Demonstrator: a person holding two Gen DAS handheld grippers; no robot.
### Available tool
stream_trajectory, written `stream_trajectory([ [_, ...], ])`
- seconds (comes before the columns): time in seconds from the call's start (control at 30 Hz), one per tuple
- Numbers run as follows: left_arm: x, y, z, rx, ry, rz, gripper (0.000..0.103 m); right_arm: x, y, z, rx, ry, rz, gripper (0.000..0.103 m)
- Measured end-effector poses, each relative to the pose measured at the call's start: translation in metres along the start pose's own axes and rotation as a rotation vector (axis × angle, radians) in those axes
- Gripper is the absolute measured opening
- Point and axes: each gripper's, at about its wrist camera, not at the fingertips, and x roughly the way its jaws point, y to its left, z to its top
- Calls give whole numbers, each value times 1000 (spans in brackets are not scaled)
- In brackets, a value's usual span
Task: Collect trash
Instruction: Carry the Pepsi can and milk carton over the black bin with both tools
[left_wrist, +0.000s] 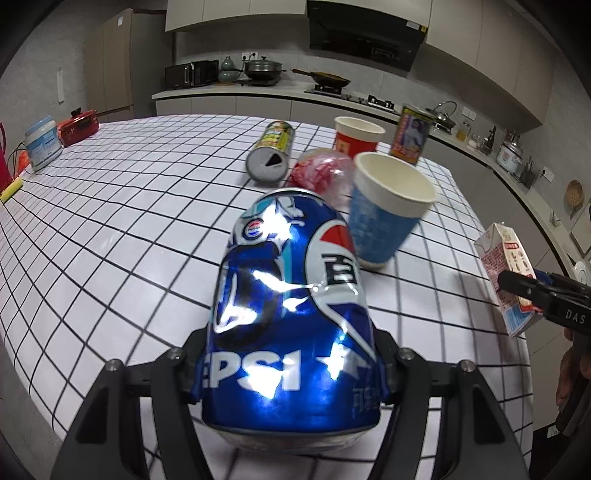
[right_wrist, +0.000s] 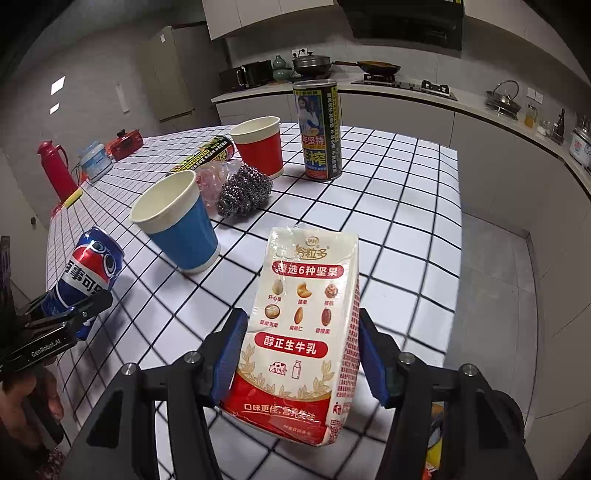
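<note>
My left gripper (left_wrist: 291, 373) is shut on a dented blue Pepsi can (left_wrist: 291, 314) and holds it above the near edge of the checked table (left_wrist: 129, 221). It also shows in the right wrist view (right_wrist: 86, 273). My right gripper (right_wrist: 299, 354) is shut on a white and red milk carton (right_wrist: 303, 332), held above the table's near right part. The carton also shows in the left wrist view (left_wrist: 508, 273). On the table stand a blue paper cup (right_wrist: 181, 225), a red paper cup (right_wrist: 260, 147) and a tall drink can (right_wrist: 319, 129).
A yellow-green can (left_wrist: 273, 151) lies on its side by a crumpled red plastic wrapper (left_wrist: 325, 170) and a steel scourer (right_wrist: 243, 190). A red flask (right_wrist: 53, 166), a white tub (right_wrist: 94, 160) and a red box (right_wrist: 125, 144) stand at the far left. A kitchen counter runs behind.
</note>
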Motion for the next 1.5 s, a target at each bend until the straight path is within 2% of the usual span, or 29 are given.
stream_trajectory([
  [0.33, -16, -44, -15, 39, -8, -31, 66, -37, -20, -27, 11, -20, 1, 61],
  [0.6, -20, -85, -22, 69, -11, -66, 66, -70, -55, -46, 42, -41, -26, 61],
  [1.03, -19, -176, -29, 173, -8, -160, 66, -121, -136, -84, 141, -69, -121, 61],
  [1.5, -1, -296, -51, 307, 52, -307, 66, -146, -229, -149, 250, -28, -221, 61],
])
